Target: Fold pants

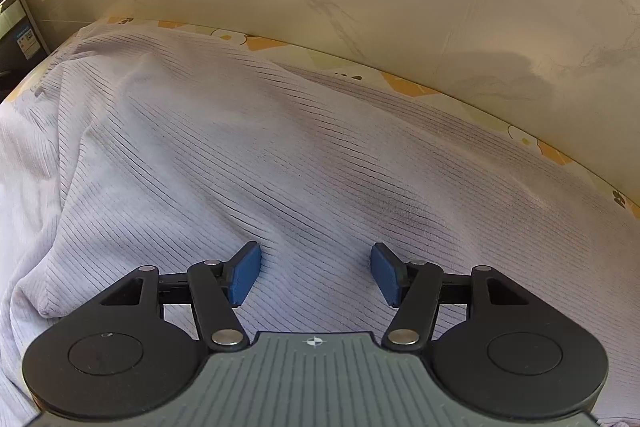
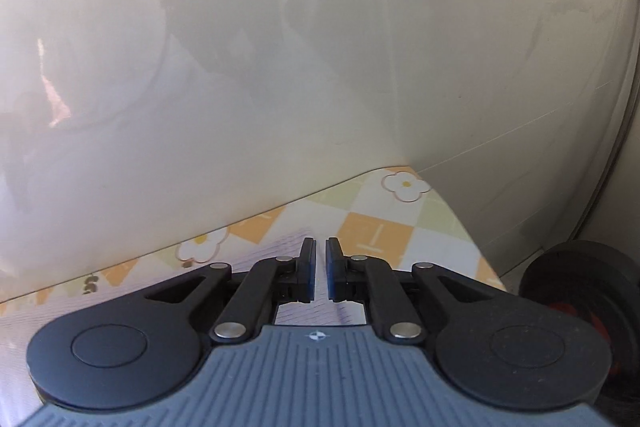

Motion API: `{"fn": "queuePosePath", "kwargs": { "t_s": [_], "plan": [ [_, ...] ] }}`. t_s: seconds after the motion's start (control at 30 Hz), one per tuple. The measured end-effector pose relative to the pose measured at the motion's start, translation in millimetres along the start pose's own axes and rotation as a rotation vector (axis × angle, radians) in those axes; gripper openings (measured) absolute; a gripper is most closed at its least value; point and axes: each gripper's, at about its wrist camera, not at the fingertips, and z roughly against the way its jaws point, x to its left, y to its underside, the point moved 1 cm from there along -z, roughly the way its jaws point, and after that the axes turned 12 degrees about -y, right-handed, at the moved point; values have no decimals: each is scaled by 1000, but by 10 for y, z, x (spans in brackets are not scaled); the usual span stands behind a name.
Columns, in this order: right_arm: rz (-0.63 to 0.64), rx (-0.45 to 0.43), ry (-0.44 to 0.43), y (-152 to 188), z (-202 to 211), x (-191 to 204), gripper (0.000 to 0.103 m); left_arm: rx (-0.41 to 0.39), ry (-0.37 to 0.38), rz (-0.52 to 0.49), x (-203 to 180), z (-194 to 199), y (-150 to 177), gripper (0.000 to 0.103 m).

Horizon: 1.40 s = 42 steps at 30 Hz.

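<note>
Left gripper (image 1: 316, 273): jaws apart over pants (image 1: 240, 155), poised to pinch a fold. Right gripper (image 2: 320, 271): jaws nearly together at the counter (image 2: 376, 227) corner, possibly nipping fabric edge.

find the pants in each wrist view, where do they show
Left wrist: the pants, pale ribbed fabric, fill the lower and middle picture, under the open left tool.
Right wrist: only a strip of them shows at lower centre-left, around the nearly shut right tool.
Shared landmark: the checked flower-print tablecloth along the far edge.
</note>
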Motion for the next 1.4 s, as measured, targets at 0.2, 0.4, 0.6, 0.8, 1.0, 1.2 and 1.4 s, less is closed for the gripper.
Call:
{"fn": "queuePosePath", "kwargs": {
  "t_s": [0.2,0.4,0.6,0.8,1.0,1.2,1.4],
  "plan": [
    [59,20,-101,-3,-11,847,9,15,175,114,509,127,-262,60],
    [121,54,-145,170,-54,1671,12,-43,232,241,1529,172,-743,60],
    [140,130,-139,612,-310,2476,19,-71,179,346,2825,-128,-1260,59],
    [155,164,-102,1116,-621,3246,22,-17,215,464,3811,-783,-1896,49],
    [201,185,-40,1464,-871,3693,25,69,333,527,4026,-1460,-2331,44],
    [195,203,10,1599,-1002,3775,25,108,413,504,3958,-2055,-2542,42],
    [173,202,36,1645,-1006,3792,25,138,531,414,3901,-2148,-2546,43]
  ]
}}
